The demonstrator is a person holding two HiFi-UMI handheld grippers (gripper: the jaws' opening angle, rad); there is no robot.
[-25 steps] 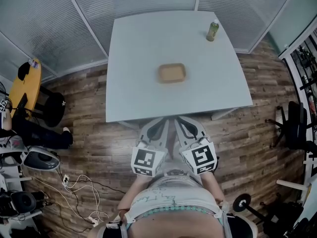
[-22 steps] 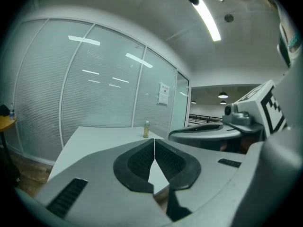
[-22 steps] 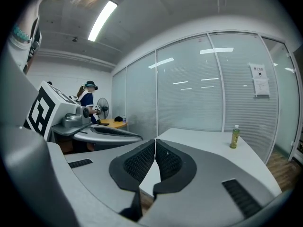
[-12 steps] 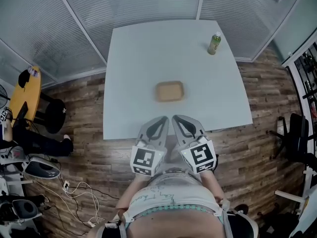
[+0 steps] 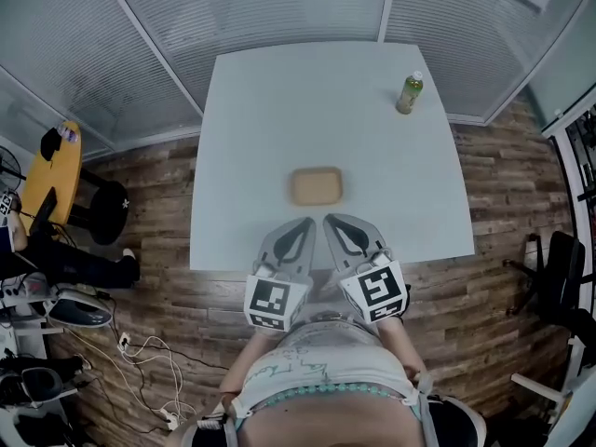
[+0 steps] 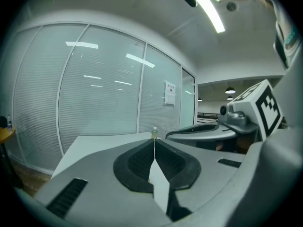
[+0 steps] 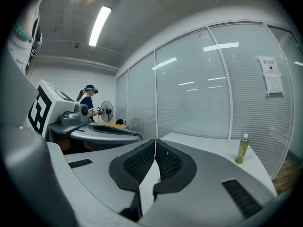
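Over the near edge of the pale table [image 5: 251, 156], the left gripper [image 5: 300, 223] and the right gripper [image 5: 333, 222] hover side by side, close but not touching, both pointing away from the person toward the table's middle. Each gripper's own view shows its two dark ribbed pads pressed together along a thin seam with nothing caught between them, so both are empty. Just beyond the two tips, near the centre of the table, lies a shallow tan tray [image 5: 317, 186], rectangular with rounded corners, apart from both grippers and the nearest thing to them. A green bottle [image 5: 408, 93] with a pale cap stands upright near the far right corner, well apart from the tray. In the left gripper view only its top shows above the joined tips; in the right gripper view it stands off to the right. Glass walls with blinds [image 5: 279, 7] run behind the table, and a small round yellow table [image 5: 51, 170] stands on the wood floor at the left
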